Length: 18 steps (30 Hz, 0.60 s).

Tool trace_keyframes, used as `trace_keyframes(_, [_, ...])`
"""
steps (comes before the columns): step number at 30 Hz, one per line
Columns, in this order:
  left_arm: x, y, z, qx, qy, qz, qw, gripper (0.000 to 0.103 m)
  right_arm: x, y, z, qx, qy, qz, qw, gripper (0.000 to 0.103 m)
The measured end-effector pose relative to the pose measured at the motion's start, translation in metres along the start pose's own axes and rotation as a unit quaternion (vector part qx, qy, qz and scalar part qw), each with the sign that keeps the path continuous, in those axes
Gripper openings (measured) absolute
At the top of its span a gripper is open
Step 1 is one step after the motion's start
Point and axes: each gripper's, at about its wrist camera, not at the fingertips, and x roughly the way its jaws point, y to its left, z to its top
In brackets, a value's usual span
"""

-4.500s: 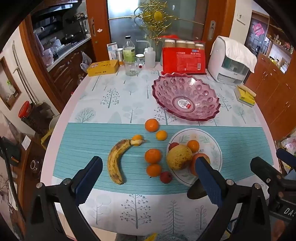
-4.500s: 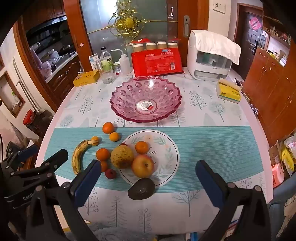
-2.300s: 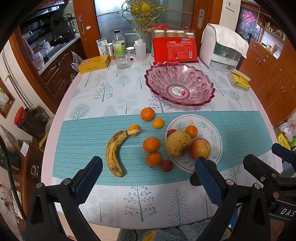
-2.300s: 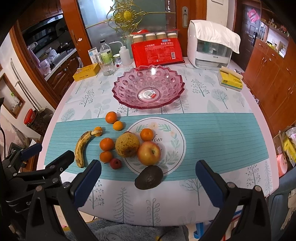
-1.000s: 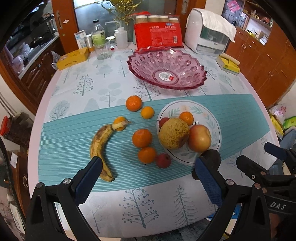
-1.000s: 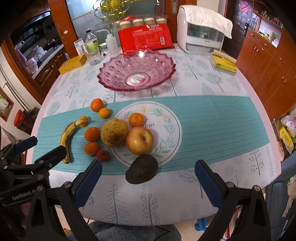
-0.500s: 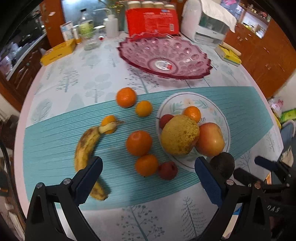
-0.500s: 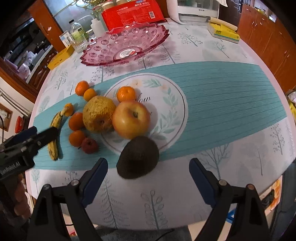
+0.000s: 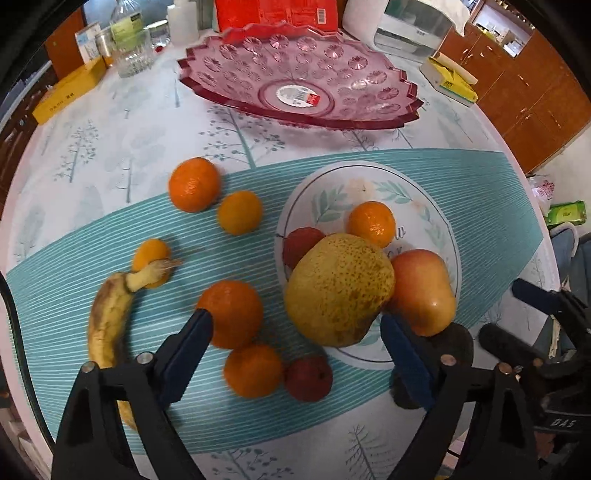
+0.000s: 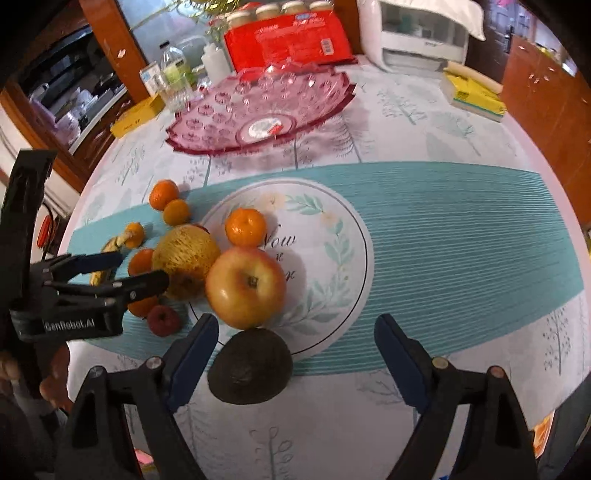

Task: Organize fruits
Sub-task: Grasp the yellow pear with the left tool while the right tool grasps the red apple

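Observation:
A speckled yellow pear (image 9: 338, 290), a red-yellow apple (image 9: 423, 291) and a small orange (image 9: 371, 223) lie on a white leaf-print plate (image 9: 436, 221). Several oranges (image 9: 194, 184), a banana (image 9: 107, 321) and a small red fruit (image 9: 308, 376) lie left of the plate. A dark avocado (image 10: 251, 365) lies at the plate's near edge. My left gripper (image 9: 295, 343) is open, low over the fruit just before the pear. My right gripper (image 10: 295, 349) is open, its left finger beside the avocado, below the apple (image 10: 245, 288). A pink glass bowl (image 9: 301, 79) stands empty behind.
At the table's back stand a red package (image 10: 288, 38), bottles (image 10: 173, 70), a yellow box (image 9: 68, 96), a white appliance (image 10: 421, 35) and a yellow sponge pack (image 10: 474, 96). The table's front edge is close below both grippers. Wooden cabinets (image 9: 517, 85) stand to the right.
Both grippers have moved forward and down toward the fruit; the left one now hovers at the pear, the right one at the avocado. No fruit has moved.

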Motion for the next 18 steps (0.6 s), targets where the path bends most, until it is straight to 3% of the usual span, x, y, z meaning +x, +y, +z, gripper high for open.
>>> trace_keyframes(4, [0.006, -0.010, 0.007, 0.030, -0.002, 0.007, 0.9995, 0.088, 0.011, 0.000, 0.002, -0.014, 0.017, 0.025, 0.999, 0.087])
trace_keyframes(10, [0.014, -0.019, 0.015, 0.053, 0.007, -0.012, 0.9985, 0.081, 0.029, 0.006, 0.009, -0.056, 0.037, 0.052, 0.996, 0.086])
trace_keyframes(13, [0.020, -0.024, 0.019, 0.067, 0.017, -0.021, 0.9974, 0.074, 0.040, 0.010, 0.012, -0.075, 0.047, 0.065, 0.994, 0.082])
trace_keyframes(18, [0.023, -0.026, 0.022, 0.079, 0.021, -0.022, 0.9964, 0.073, 0.056, 0.018, 0.017, -0.095, 0.064, 0.090, 0.989, 0.078])
